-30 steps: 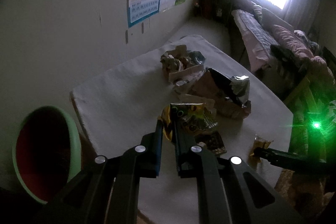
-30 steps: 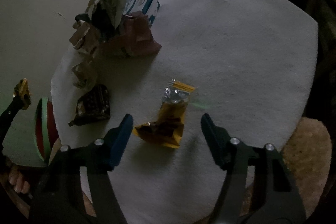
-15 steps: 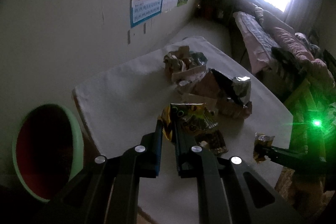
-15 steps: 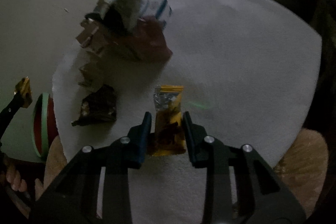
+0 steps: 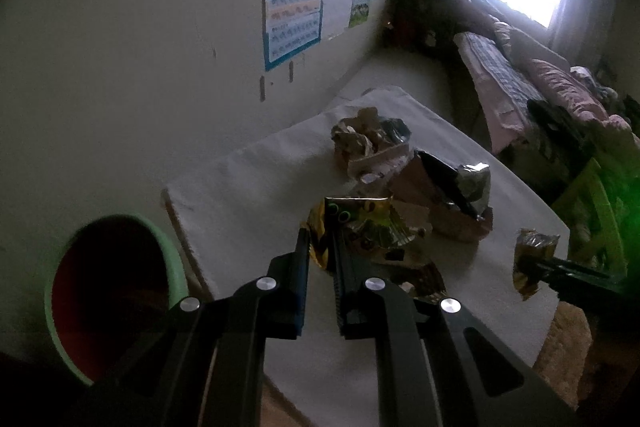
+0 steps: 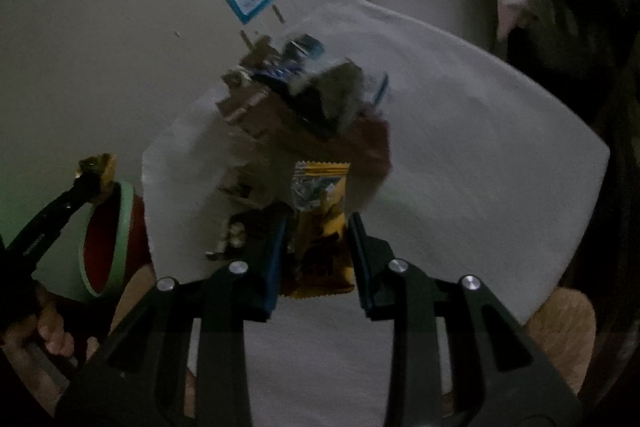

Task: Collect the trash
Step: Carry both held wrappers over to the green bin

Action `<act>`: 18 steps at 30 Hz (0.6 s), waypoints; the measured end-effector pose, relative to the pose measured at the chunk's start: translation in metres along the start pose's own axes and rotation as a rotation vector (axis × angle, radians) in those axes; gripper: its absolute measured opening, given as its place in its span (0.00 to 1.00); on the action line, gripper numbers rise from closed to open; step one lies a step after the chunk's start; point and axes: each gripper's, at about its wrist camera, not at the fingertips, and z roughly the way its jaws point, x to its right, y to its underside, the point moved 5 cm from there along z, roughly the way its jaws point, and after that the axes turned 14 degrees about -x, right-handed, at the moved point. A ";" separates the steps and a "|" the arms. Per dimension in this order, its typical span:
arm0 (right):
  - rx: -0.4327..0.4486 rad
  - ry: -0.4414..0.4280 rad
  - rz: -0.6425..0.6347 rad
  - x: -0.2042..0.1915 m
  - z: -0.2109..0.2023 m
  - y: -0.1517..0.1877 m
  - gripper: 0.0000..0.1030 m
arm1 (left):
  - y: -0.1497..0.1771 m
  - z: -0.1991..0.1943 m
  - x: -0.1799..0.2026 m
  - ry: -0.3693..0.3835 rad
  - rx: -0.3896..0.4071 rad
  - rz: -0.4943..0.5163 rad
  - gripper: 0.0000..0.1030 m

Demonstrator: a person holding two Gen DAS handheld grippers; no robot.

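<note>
Both grippers clamp wrappers: the right gripper (image 6: 316, 227) lifts a yellow wrapper (image 6: 320, 223), the left gripper (image 5: 320, 247) a gold wrapper (image 5: 360, 223) beside the green bin (image 5: 116, 291), while a trash pile (image 5: 400, 163) remains on the tabletop (image 5: 248, 187).

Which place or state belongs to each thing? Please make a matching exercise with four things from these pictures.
Things:
1. yellow wrapper
2. gold wrapper
3. green bin
4. poster

Places:
a. on the wall
b. beside the white table, below its edge
c. held by the left gripper
d. held by the right gripper

Pairs: 1-d, 2-c, 3-b, 4-a
</note>
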 end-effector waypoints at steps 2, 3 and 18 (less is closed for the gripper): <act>0.009 -0.019 -0.020 -0.010 -0.006 -0.003 0.30 | 0.000 0.000 -0.002 0.001 0.001 -0.006 0.09; 0.014 -0.025 -0.031 -0.015 -0.009 -0.004 0.30 | 0.000 -0.001 -0.004 0.002 0.003 -0.009 0.09; 0.039 -0.054 -0.178 -0.080 -0.018 -0.021 0.30 | -0.002 -0.014 -0.053 -0.033 0.040 -0.107 0.09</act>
